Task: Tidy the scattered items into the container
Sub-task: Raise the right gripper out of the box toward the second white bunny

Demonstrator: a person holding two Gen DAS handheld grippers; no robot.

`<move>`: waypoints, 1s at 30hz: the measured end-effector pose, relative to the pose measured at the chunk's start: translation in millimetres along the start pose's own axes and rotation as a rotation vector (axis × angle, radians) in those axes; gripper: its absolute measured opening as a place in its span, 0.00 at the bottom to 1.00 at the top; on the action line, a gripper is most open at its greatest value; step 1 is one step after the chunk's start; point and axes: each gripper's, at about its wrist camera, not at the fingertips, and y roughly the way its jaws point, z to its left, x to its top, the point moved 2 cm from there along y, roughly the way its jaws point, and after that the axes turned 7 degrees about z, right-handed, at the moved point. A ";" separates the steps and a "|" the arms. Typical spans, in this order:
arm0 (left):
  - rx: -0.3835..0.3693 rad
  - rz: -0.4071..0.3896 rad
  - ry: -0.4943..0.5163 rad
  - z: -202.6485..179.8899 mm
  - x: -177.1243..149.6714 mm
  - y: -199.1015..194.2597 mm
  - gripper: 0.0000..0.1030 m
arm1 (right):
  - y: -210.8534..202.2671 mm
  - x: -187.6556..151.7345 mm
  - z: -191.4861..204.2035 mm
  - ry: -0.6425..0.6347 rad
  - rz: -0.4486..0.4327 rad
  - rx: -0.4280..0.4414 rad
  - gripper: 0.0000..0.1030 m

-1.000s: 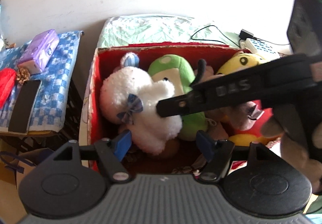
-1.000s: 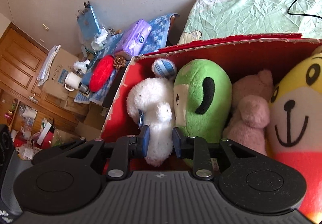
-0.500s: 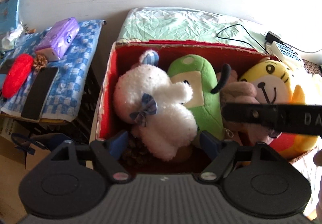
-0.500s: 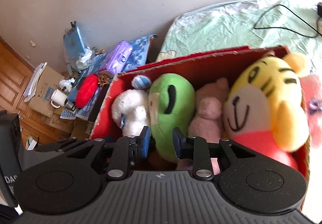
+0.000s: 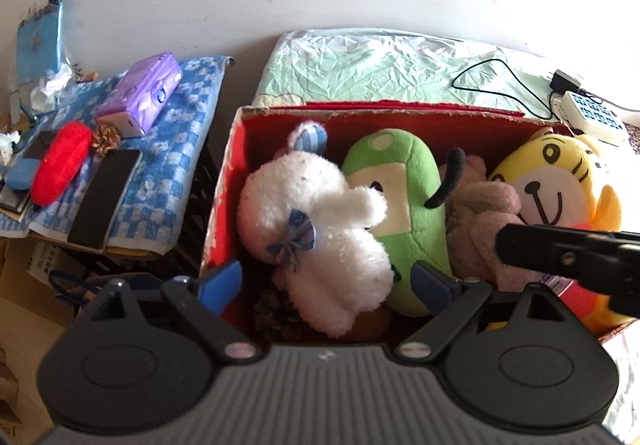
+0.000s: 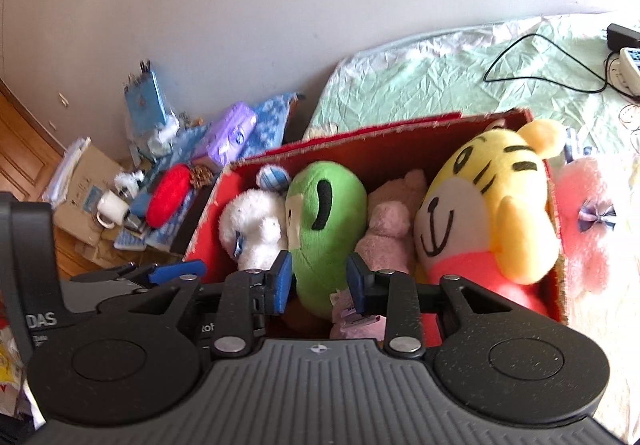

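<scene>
Filling most of the centre of both views, the red cardboard box [image 5: 224,201] stands against a bed with a green sheet [image 5: 384,65] and holds four plush toys side by side. From left to right in the left wrist view these are a white fluffy toy [image 5: 320,221] with a blue bow, a green toy [image 5: 404,197], a dusty pink toy [image 5: 480,213] and a yellow tiger toy [image 5: 556,181] at the right end. A pine cone [image 5: 276,309] lies in the box under the white toy's lower edge.

The left gripper [image 5: 328,285] hangs over the near rim at the bottom centre of its frame; its fingers are released and spreading wider, the white toy lying between them with neither blue pad pressing on it. The right gripper [image 6: 318,283] sits low in its own frame, its fingers opening with the lower end of the green toy between them, apart from the pads.

A pink plush [image 6: 584,221] with a bow lies outside the box, at the right edge of the right wrist view, on the bed. In the left half of the left wrist view a blue checked cloth [image 5: 168,165] carries a purple pack [image 5: 144,93], a red pouch [image 5: 60,161] and a dark phone [image 5: 104,201].
</scene>
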 end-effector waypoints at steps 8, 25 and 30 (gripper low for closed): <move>0.068 -0.028 -0.040 -9.0 -1.7 -12.2 0.97 | -11.7 -1.6 3.2 -0.050 -0.021 0.015 0.41; 0.234 -0.085 -0.145 -54.3 -5.6 -45.4 0.99 | -64.8 -4.6 -39.3 -0.170 -0.034 0.110 0.47; 0.268 -0.096 -0.162 -75.0 -5.9 -54.2 0.99 | -79.2 -1.4 -62.9 -0.159 -0.035 0.158 0.56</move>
